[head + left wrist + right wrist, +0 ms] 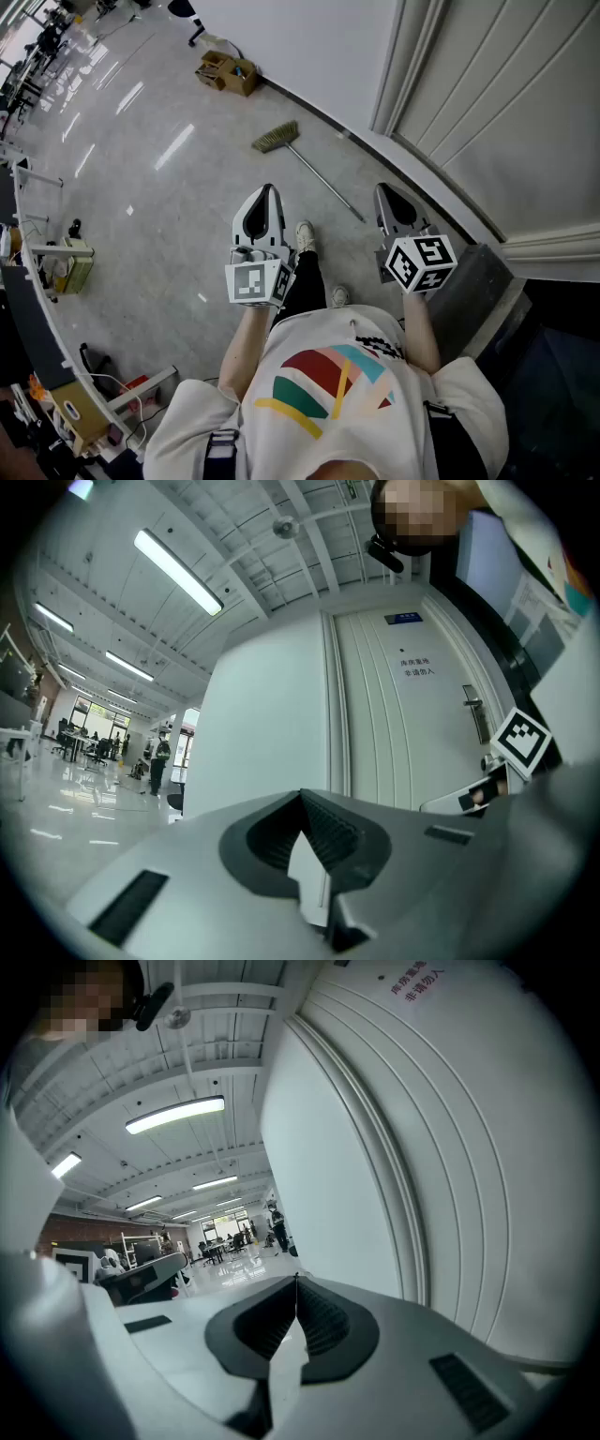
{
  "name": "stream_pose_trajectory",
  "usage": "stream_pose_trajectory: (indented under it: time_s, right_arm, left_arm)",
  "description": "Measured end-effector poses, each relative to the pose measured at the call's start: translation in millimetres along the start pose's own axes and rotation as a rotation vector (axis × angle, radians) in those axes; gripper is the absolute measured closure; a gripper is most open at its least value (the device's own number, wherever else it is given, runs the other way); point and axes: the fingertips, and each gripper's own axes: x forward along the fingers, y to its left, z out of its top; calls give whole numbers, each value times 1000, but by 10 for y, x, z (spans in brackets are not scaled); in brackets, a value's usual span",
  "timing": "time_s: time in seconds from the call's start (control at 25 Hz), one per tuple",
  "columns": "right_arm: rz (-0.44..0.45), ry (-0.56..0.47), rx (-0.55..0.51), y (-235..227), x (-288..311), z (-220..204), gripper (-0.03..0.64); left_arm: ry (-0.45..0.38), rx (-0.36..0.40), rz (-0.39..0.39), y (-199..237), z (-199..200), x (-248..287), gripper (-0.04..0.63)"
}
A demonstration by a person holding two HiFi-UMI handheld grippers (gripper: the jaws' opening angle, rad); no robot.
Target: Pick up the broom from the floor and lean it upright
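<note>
The grey polished floor [141, 187] fills most of the head view, bounded on the right by a white wall [309, 37] and a panelled door [506, 103].

The broom [309, 169] lies flat on that floor, close to the foot of the wall. Its long axis runs on a diagonal: the bristle head points up and left, toward a pile of cardboard boxes [228, 72], and the thin handle runs down and right, ending ahead of my shoe [305, 234], in the gap between my two claws as the picture lays them out. Nothing touches it.

My left gripper [269, 189] and my right gripper [382, 193] are held out side by side above the floor. Each one's own view shows its jaws clenched together with nothing between them.

Only the head view shows the broom. The two gripper views look out roughly level and take in the wall, the door and the ceiling lights. The left gripper view alone shows the door's handle and a small sign, whose print is too small to read. From above, the bristles are too small to make out in detail.
</note>
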Motion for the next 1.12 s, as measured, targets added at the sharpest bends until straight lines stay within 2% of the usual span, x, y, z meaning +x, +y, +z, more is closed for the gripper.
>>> stream_pose_trajectory:
  time_s: [0.2,0.36,0.56,0.68,0.84,1.0,1.12]
  right_arm:
    - [-24,6,-14,-207,696,169,604]
    - [-47,4,-22,-191,1426,407,604]
    - [-49,19,-16,-45,2295,584,604]
    - [-71,32,2,-36,2630,596,604]
    - [-82,82,-9,-89,2912,540,604]
    - [-105,127,18,-331,3038,420,604]
    - [-128,125,44,-562,3085,426,604]
  left_arm:
    - [13,12,-12,407,-182,657,551]
    - [-12,14,-67,830,-116,1252,551]
    - [-18,-52,-137,1437,-64,1935,551]
    - [14,-56,-166,1664,-144,2253,551]
    - [93,-42,-196,1802,-394,2547,551]
    - [97,-42,-245,1711,-527,2810,551]
    - [137,-61,-248,1673,-684,2992,551]
